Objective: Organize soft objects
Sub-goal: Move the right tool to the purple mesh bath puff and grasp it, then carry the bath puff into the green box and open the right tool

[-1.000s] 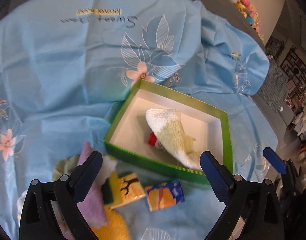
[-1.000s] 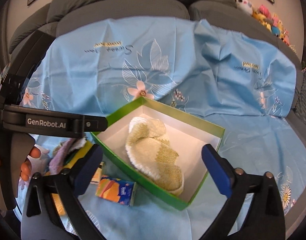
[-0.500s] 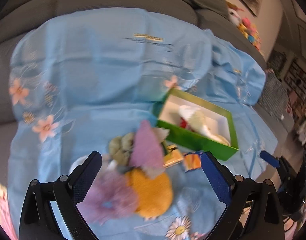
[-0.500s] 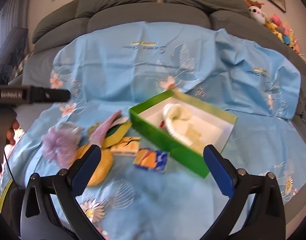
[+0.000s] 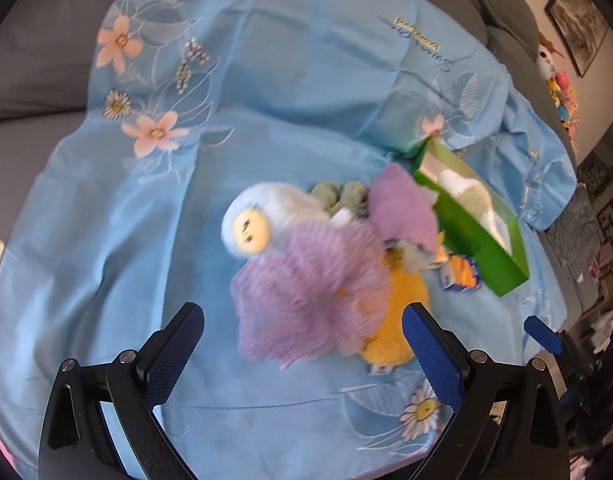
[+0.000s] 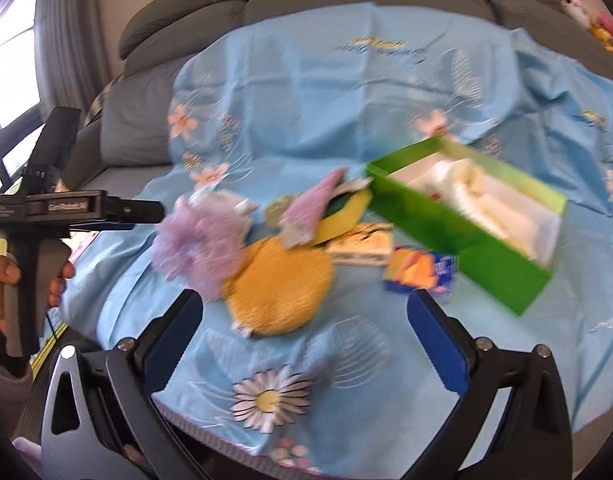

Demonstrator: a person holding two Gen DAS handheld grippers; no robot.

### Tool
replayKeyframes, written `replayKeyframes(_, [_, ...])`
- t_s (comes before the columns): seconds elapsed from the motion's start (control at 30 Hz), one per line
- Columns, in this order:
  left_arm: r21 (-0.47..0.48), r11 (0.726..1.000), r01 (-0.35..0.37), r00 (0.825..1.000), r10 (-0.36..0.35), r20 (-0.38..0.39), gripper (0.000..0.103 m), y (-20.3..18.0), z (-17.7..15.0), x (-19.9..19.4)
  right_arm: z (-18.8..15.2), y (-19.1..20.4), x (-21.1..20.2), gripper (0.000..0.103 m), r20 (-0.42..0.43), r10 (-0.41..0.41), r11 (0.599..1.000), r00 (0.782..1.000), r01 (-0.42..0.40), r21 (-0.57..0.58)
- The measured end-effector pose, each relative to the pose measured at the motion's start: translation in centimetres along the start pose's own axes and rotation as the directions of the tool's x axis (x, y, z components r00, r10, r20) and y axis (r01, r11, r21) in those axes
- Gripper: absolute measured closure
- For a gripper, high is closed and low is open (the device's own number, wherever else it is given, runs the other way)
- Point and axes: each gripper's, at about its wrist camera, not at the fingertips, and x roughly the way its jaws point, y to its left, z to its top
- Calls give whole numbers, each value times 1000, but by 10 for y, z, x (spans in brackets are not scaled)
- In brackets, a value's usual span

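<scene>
Left gripper (image 5: 302,344) with jaws spread wide and nothing between them, poised above the lilac mesh bath pouf (image 5: 310,292); the pouf lies centred in the gap, presumably the next item chosen; right gripper (image 6: 304,334) likewise wide apart and empty, hanging over the blue floral cloth (image 6: 346,100) short of the pile. Soft items heaped together left of the green box (image 6: 466,232), near enough for short transfers: yellow knitted pad (image 6: 280,288) touching the pouf, purple cloth (image 5: 402,208) leaning over it, pale blue plush doll (image 5: 266,216) behind; two small tissue packs (image 6: 420,272) lie between pile and box. Box white-lined and open-topped, already holding a cream and pale green knitted piece (image 6: 478,188), which suggests the sorting is under way with most items outside. A hand (image 6: 2,280) grips the left tool's handle, whose body bears a white label, too blurred to read; gold and script lettering on the cloth is also illegible.
</scene>
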Motion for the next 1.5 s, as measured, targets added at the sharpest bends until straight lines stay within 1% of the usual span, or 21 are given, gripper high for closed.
replayKeyframes(0.23, [9,1000,-22,1000,22,0,4,9,-9,18,-3,27,40,1,-39,108,994,993,-109,-28])
replayKeyframes(0.3, [12,1000,-18,1000,18,-3,4,11,-10,23,0,35,54,2,-43,132,990,990,-134,-47])
replayKeyframes(0.37, [9,1000,-2,1000,2,-10,4,14,-10,29,5,41,68,3,-52,140,987,989,-144,-71])
replayKeyframes(0.4, [4,1000,9,1000,-9,-12,4,16,-9,31,7,44,73,5,-56,142,986,988,-147,-82])
replayKeyframes(0.47, [0,1000,26,1000,-26,-13,8,20,-8,34,12,50,88,11,-82,138,983,987,-147,-108])
replayKeyframes(0.5, [-2,1000,29,999,-29,-16,13,23,-7,36,14,52,93,16,-88,140,982,986,-150,-118])
replayKeyframes(0.57, [-13,999,41,999,-41,-32,23,27,-6,40,19,55,103,21,-99,147,977,984,-160,-139])
replayKeyframes(0.6, [-18,999,45,998,-45,-36,32,28,-6,41,21,56,109,25,-108,141,977,984,-157,-147])
replayKeyframes(0.63, [-24,999,48,998,-49,-41,39,30,-6,42,24,57,114,30,-116,142,976,983,-158,-150])
replayKeyframes(0.67, [-29,998,53,998,-54,-43,42,32,-6,44,25,57,118,33,-122,147,975,982,-165,-151])
replayKeyframes(0.73, [-43,996,76,996,-78,-47,53,35,-7,45,29,60,125,48,-136,160,970,978,-181,-162])
replayKeyframes(0.77, [-52,994,96,994,-99,-53,57,36,-7,46,29,62,129,51,-144,162,967,976,-186,-173])
replayKeyframes(0.8, [-61,992,106,992,-110,-55,64,37,-7,47,29,64,130,60,-149,164,965,975,-190,-182])
replayKeyframes(0.83, [-72,991,117,991,-121,-60,71,39,-8,48,29,66,132,76,-154,162,963,975,-191,-192])
replayKeyframes(0.9, [-87,987,138,988,-144,-62,80,41,-10,47,28,70,134,91,-163,158,961,974,-190,-202])
replayKeyframes(1.0, [-60,988,144,989,-146,-36,81,35,-12,34,26,74,125,94,-144,175,959,974,-202,-200])
replayKeyframes(1.1, [-27,985,170,985,-171,-7,81,25,-12,17,26,76,109,95,-105,186,959,977,-204,-195])
replayKeyframes(1.27, [64,979,195,980,-198,34,81,-7,6,-5,35,64,76,95,-19,193,967,981,-193,-168])
replayKeyframes(1.43, [174,958,228,971,-237,32,81,-57,34,-7,52,34,42,95,69,150,982,986,-140,-127])
replayKeyframes(1.5, [216,947,240,967,-252,28,81,-81,48,-3,59,17,29,95,104,107,990,989,-96,-108])
